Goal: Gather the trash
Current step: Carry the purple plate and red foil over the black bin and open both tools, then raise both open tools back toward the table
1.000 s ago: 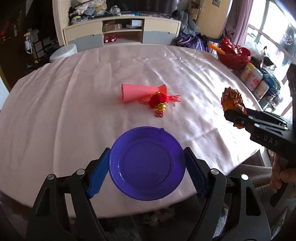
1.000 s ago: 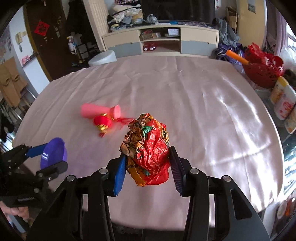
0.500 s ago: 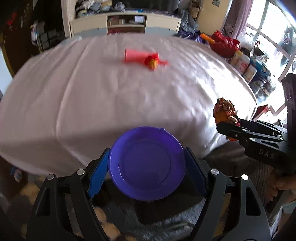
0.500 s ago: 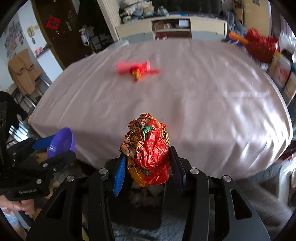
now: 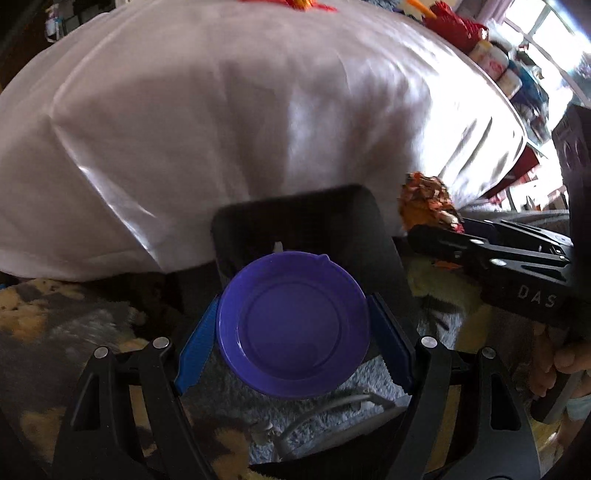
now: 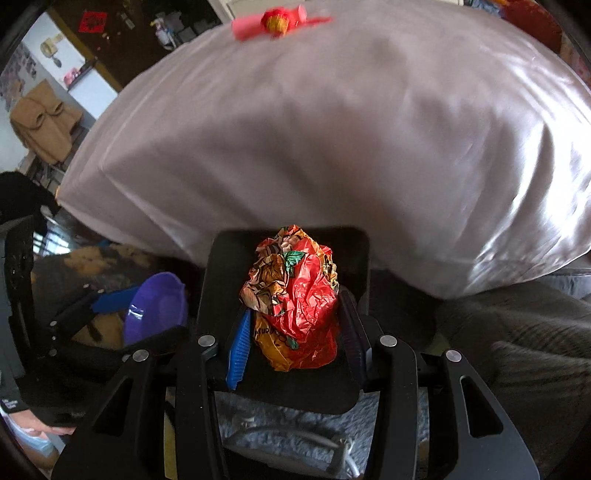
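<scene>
My left gripper [image 5: 293, 347] is shut on a purple plastic plate [image 5: 293, 325], its blue pads pressing the rim on both sides. The plate hangs over a black bin [image 5: 295, 214] that stands on the floor against the table's near edge. In the right wrist view my right gripper [image 6: 295, 347] is shut on a crumpled red and orange wrapper [image 6: 295, 302], also above the black bin [image 6: 354, 251]. The plate [image 6: 155, 310] shows at the left there, and the wrapper [image 5: 428, 203] at the right in the left wrist view.
The table under a pale pink cloth [image 6: 332, 129] fills the upper half of both views. A red tasselled ornament with a pink paper cone [image 6: 277, 18] lies far back on it. A mottled shaggy rug [image 5: 74, 332] covers the floor. Bottles [image 5: 495, 62] stand beyond the table's right edge.
Both grippers have drawn back off the table, sunk and tipped downward; the black bin has come into view beneath them. The plate and the wrapper stay gripped as before.
</scene>
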The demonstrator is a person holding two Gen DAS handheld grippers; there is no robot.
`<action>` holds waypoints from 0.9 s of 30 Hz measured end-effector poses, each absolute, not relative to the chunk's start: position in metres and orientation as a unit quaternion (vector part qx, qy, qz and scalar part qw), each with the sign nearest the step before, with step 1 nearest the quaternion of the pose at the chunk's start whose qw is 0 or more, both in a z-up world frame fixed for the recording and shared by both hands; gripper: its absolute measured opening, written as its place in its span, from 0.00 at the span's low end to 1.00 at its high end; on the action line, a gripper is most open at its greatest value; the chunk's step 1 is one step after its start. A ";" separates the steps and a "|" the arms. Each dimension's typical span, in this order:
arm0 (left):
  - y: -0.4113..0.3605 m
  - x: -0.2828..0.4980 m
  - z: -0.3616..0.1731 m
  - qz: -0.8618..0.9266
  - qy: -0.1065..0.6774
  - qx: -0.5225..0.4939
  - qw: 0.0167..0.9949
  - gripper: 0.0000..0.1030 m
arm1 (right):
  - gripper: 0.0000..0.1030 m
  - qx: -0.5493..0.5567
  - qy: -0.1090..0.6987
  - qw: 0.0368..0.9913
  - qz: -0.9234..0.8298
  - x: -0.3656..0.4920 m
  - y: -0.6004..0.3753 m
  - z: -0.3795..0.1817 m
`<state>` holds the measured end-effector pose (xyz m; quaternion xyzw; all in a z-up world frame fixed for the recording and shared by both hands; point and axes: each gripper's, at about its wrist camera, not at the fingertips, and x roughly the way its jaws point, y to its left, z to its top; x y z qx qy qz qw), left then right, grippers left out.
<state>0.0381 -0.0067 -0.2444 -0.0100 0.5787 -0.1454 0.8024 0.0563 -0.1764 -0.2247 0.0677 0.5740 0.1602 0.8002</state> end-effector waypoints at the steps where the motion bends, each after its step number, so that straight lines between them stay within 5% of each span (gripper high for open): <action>1: -0.008 0.037 -0.246 -0.146 0.580 -0.008 0.802 0.72 | 0.45 0.066 0.577 0.798 0.160 0.058 -0.175 -0.227; 8: -0.006 0.039 -0.250 -0.149 0.587 -0.015 0.795 0.73 | 0.50 0.074 0.581 0.795 0.156 0.058 -0.176 -0.228; 13: -0.005 0.042 -0.252 -0.146 0.590 -0.019 0.794 0.82 | 0.67 0.084 0.579 0.797 0.152 0.058 -0.182 -0.228; 18: -0.002 0.045 -0.246 -0.139 0.585 -0.022 0.799 0.92 | 0.70 0.098 0.574 0.800 0.143 0.062 -0.192 -0.223; 27: 0.007 0.053 -0.208 -0.126 0.552 -0.020 0.824 0.92 | 0.75 0.105 0.539 0.826 0.131 0.075 -0.210 -0.188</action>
